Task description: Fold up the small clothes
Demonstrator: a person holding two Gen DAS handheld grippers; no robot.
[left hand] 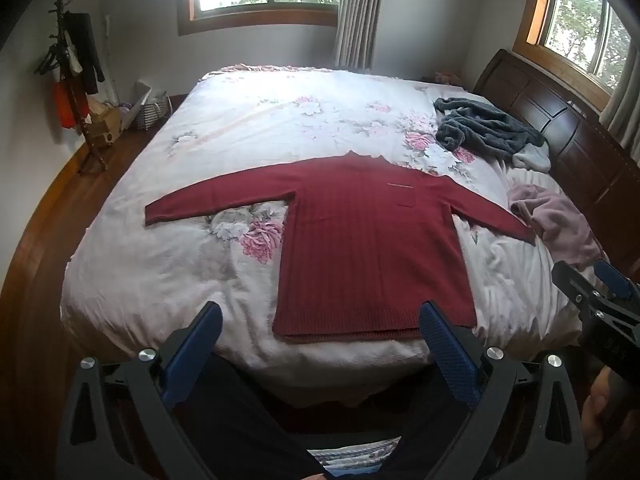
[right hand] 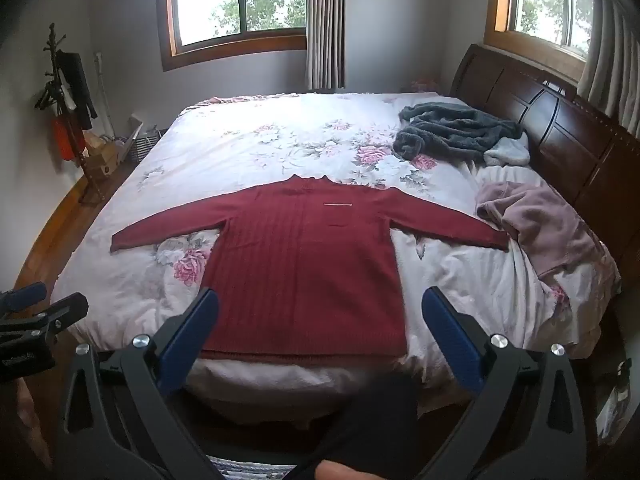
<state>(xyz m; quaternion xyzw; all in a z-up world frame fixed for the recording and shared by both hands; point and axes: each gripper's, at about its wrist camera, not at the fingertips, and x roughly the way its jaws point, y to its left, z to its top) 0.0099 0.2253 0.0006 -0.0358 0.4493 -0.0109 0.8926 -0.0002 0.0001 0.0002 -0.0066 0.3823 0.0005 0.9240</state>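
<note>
One red sweater (right hand: 304, 264) lies flat mid-bed (right hand: 248, 148), collar toward 12 o'clock, hem at 6, sleeves spread 9 to 3. Two, possibly three, crumpled garments: grey (right hand: 452, 132) at 1, pink (right hand: 540, 224) at 3. Left hand-held gripper (left hand: 320, 328) and right hand-held gripper (right hand: 320, 312) spread, empty.

Left gripper (left hand: 320, 320) and right gripper (right hand: 320, 308) both gape, empty.

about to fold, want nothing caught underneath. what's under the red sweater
The red sweater lies flat, sleeves spread, directly on the floral bedspread. Flower prints show beside its body and sleeves. Whatever lies beneath the sweater's body is covered; no lump shows. Both grippers hang open, short of it.
</note>
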